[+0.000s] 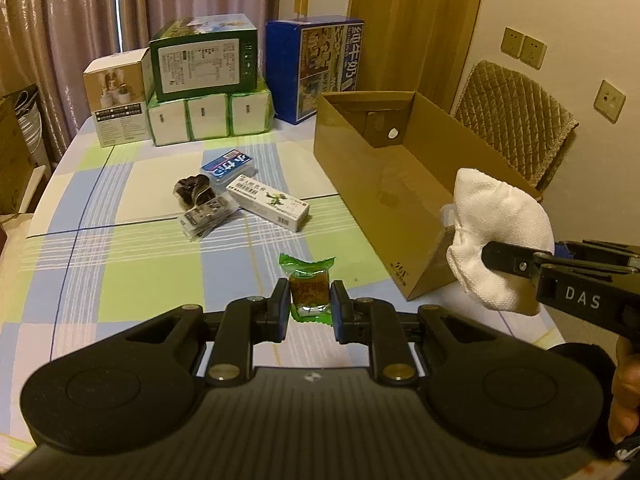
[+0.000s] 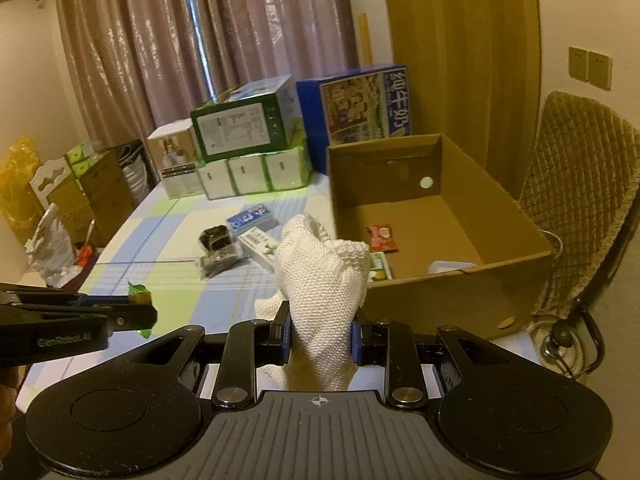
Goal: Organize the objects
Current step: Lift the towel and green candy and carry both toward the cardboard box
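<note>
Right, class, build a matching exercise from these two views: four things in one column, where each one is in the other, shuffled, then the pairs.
Things:
1. white cloth
2. green-wrapped snack
3. red packet
4. white medicine box

Places:
A. lying on the checked tablecloth
B. inside the cardboard box
C. in the left gripper
D. in the right gripper

Pairs: 1-D, 2-C, 3-B, 4-A

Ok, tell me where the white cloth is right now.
The white cloth is clamped in the right gripper, held above the table just in front of the open cardboard box.
</note>
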The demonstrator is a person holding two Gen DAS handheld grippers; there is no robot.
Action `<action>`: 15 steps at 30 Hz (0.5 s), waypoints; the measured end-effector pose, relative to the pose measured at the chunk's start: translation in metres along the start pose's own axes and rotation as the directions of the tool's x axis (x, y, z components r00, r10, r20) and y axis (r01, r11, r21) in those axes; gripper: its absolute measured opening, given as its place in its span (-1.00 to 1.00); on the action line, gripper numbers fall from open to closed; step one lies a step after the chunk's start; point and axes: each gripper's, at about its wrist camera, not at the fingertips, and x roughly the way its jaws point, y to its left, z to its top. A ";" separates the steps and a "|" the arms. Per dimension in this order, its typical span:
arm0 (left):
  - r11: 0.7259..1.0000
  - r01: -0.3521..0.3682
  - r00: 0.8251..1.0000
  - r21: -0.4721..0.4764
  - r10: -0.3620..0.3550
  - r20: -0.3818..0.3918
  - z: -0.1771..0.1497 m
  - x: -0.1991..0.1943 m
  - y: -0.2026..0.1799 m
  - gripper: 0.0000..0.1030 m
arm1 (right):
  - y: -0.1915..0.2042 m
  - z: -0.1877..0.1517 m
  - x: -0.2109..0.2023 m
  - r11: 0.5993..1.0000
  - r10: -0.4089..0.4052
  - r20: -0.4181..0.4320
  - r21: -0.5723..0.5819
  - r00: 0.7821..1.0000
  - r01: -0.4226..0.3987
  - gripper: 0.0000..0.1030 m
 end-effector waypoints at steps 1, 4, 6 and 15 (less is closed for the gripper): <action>1.000 0.003 1.000 0.001 -0.003 0.002 0.001 0.000 -0.002 -0.68 | -0.003 0.000 -0.001 1.000 -0.007 0.001 0.003 1.000 0.006 -0.53; 1.000 0.018 1.000 0.007 -0.018 0.005 0.004 0.002 -0.010 -0.68 | -0.015 0.002 -0.006 0.999 -0.033 0.007 0.018 0.999 0.032 -0.53; 1.000 0.026 1.000 0.013 -0.027 0.006 0.007 0.003 -0.015 -0.68 | -0.024 0.004 -0.010 0.998 -0.050 0.012 0.028 0.999 0.050 -0.53; 0.996 0.075 0.997 0.049 -0.075 0.011 0.021 0.013 -0.046 -0.68 | -0.063 0.014 -0.028 0.992 -0.117 0.037 0.058 0.992 0.115 -0.53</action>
